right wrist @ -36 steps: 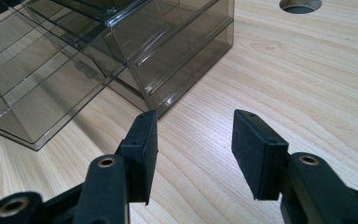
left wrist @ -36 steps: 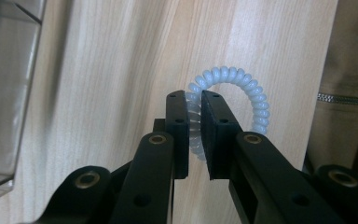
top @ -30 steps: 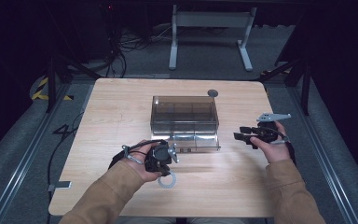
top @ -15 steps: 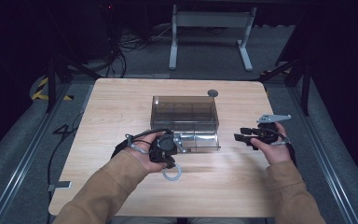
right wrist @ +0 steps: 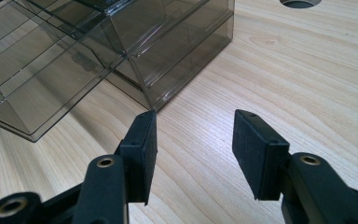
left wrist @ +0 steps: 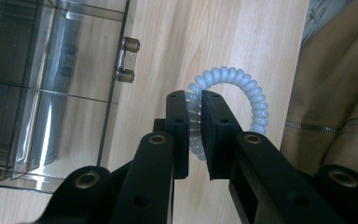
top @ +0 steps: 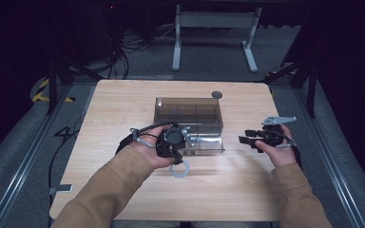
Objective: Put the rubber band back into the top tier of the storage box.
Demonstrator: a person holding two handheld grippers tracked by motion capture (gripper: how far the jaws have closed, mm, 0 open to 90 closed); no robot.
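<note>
**A:** Where's the coil ring?

**B:** I see the pale spiral coil ring (left wrist: 233, 98) clamped in the left hand-held gripper (left wrist: 193, 126). The pads pinch one side of the loop; the rest arcs out past the jaw tips. In the high view the ring (top: 179, 169) hangs below that gripper (top: 170, 142), just in front of the box's near edge, above the tabletop (top: 123, 104).

**A:** Touching the wood?

**B:** I can't tell from above. In the left gripper view it looks clear of the surface.

**A:** What's next to it?

**B:** A smoked clear plastic drawer box (top: 188, 114) at mid-table. Its lower drawer (top: 204, 142) is pulled out toward me, and the drawer's clear handle (left wrist: 126, 59) on two studs sits just beside the ring in the left gripper view. The left hand is right at the drawer front.

**A:** Right side?

**B:** The right hand-held gripper (top: 254, 137) has its jaws apart with nothing between them. I see it held low over the tabletop to the right of the box, pointing at it. In the right gripper view the box corner (right wrist: 151, 105) is just beyond the jaw tips (right wrist: 193, 135), not touching.

**A:** Anything else?

**B:** A round grommet hole (top: 216, 94) behind the box, near the far edge. Tan sleeves (top: 104, 190) come in from the bottom.
</note>
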